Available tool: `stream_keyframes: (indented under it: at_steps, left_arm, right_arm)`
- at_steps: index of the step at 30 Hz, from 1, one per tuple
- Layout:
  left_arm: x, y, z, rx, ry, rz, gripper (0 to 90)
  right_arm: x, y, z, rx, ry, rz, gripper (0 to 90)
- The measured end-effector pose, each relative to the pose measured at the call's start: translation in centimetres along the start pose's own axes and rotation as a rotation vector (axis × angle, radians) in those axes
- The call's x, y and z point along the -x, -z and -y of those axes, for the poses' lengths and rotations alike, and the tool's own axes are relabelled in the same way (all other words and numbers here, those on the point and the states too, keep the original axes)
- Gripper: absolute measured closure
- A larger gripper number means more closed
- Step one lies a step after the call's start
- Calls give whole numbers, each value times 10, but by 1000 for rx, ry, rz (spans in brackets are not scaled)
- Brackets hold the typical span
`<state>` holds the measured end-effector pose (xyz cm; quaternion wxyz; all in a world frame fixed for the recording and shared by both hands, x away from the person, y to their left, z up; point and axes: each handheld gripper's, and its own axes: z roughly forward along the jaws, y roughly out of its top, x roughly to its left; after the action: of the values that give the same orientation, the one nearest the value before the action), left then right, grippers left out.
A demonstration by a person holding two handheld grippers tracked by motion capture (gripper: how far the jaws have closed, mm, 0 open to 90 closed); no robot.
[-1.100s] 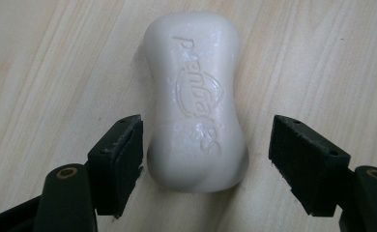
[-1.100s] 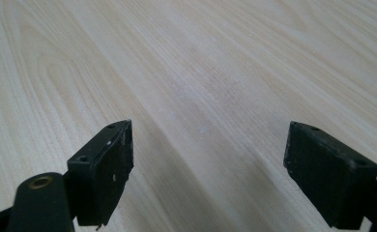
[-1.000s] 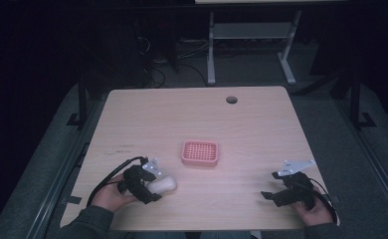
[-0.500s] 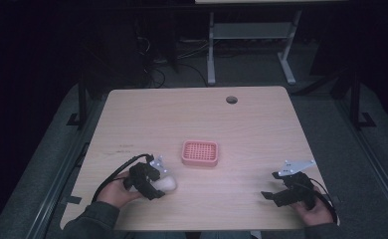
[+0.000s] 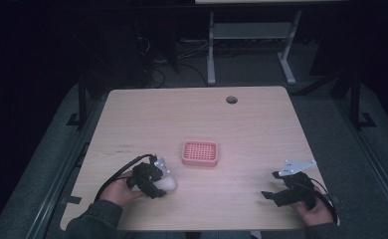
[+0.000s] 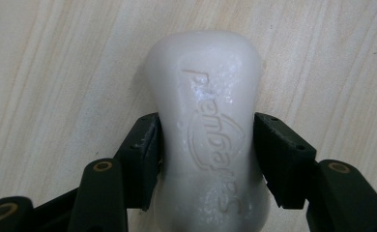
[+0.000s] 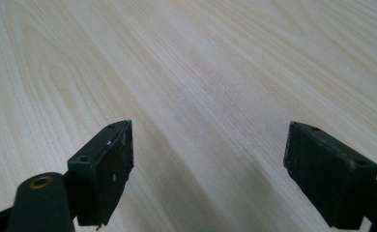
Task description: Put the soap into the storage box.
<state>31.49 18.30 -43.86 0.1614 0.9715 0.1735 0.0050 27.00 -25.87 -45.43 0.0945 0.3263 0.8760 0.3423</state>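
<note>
- Soap bar point(image 6: 208, 135), white and embossed, lies on the table point(image 5: 261, 124) at the near left; the left gripper point(image 5: 158, 183) has just been closing its jaws, and the left gripper view shows both pads against the bar's sides.
- Grasp looks made; the bar has not been lifted yet.
- Pink soap dish point(image 5: 200, 153), near the middle of the table, is empty, just right of and beyond the bar.
- Left to do, as I judge it: lift the bar, carry it to the dish and release it there.
- Right gripper point(image 5: 274, 195) rests at the near right with jaws wide apart, nothing between them.
</note>
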Motion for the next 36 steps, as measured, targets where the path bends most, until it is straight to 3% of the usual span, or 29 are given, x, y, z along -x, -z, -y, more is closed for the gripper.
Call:
stream_keyframes:
  at_steps: [13,25,32,36]
  left_arm:
    - [2,-1,-7,-47,-33,-18,491]
    - [3,1,-8,-43,-35,-19,497]
    - [3,0,-8,-41,-41,6,499]
    - [3,1,-8,-39,-38,-11,499]
  right_arm:
    - [0,1,0,6,2,0,176]
    - [0,1,0,9,-2,4,176]
    - [0,2,1,11,-5,4,176]
    - [1,2,1,16,-2,6,176]
